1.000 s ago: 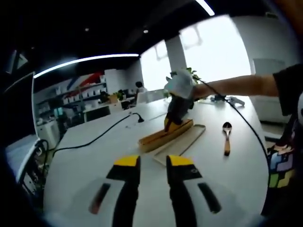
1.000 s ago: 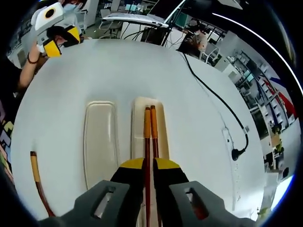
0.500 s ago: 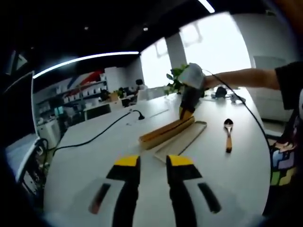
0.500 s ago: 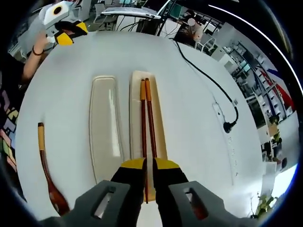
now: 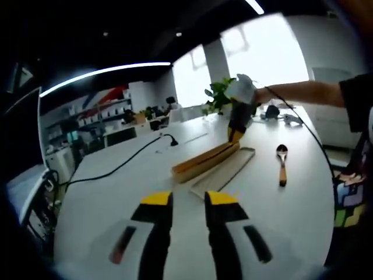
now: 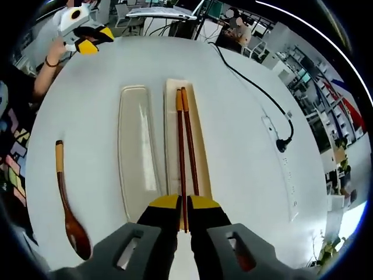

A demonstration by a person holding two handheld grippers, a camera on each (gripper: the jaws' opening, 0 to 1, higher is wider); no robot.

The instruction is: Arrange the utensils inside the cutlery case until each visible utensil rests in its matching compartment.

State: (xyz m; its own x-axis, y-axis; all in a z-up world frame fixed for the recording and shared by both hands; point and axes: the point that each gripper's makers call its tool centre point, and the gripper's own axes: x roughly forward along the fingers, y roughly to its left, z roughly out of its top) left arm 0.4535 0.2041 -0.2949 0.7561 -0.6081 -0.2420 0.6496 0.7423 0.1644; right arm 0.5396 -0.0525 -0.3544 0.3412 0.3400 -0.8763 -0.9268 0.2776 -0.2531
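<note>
Right gripper view, left to right:

- Left tool [image 6: 87, 42], yellow-tipped with a white body, upper left of the frame, held over the far edge of the surface; whether its jaws are open or closed cannot be told here.
- Brown wooden spoon with a pale handle end [image 6: 69, 209], lower left, lying on the round white surface [image 6: 245, 146], bowl toward the bottom of the frame, well apart from the case.
- Cream oblong cutlery-case lid [image 6: 137, 154], left of centre, lying flat just beside the case.
- Cream oblong cutlery case [image 6: 197, 151], centre, holding a pair of reddish-brown chopsticks with orange tops [image 6: 185, 151] lengthwise inside it.
- Right tool [image 6: 183, 205], black with yellow tips, bottom centre, jaws nearly together with a thin gap, gripping nothing; the chopsticks' lower ends run down into that gap.
- Black power cable [image 6: 250, 81] and white power strip [image 6: 280, 163], right side.

Left gripper view, left to right:

- Left tool [image 5: 187, 201], bottom centre, jaws parted and empty, above the surface [image 5: 116, 198].
- Cutlery case [image 5: 204, 162] and lid [image 5: 224, 174], centre.
- Right tool [image 5: 238, 135], upper centre, above the case's far end.
- Spoon [image 5: 282, 166], right of centre.
</note>
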